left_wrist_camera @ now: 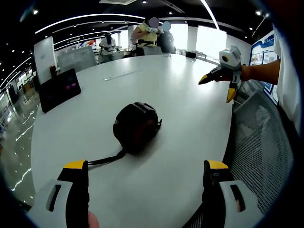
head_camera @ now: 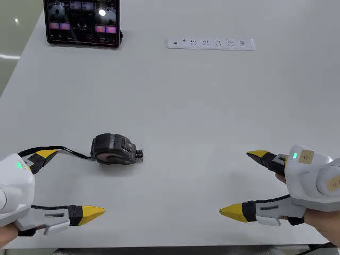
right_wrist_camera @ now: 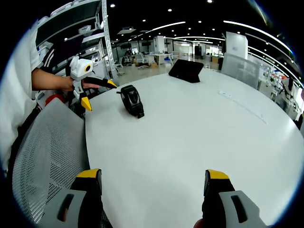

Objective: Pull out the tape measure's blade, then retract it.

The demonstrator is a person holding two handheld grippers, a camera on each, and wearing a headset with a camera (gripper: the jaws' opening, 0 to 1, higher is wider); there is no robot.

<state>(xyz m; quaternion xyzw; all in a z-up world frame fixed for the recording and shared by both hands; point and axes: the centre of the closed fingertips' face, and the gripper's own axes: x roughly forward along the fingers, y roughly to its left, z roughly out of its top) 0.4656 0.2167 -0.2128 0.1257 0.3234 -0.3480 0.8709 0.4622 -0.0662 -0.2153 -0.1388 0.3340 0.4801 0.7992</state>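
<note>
Black tape measure (head_camera: 113,149) with a reddish face rests on the white table (head_camera: 212,106); blade wound in, end hook (head_camera: 140,154) at the case; black wrist strap (head_camera: 74,153) trails leftward.

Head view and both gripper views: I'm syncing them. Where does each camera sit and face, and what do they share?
Head view: on the person's head, looking down at the table; left tool and right tool, both open.
Left gripper view: on the left tool, facing the tape measure close ahead; own jaws below, right tool and forearm beyond.
Right gripper view: on the right tool, facing across the table; own jaws below, left tool and arm upper left.
All three share the tape measure.
</note>
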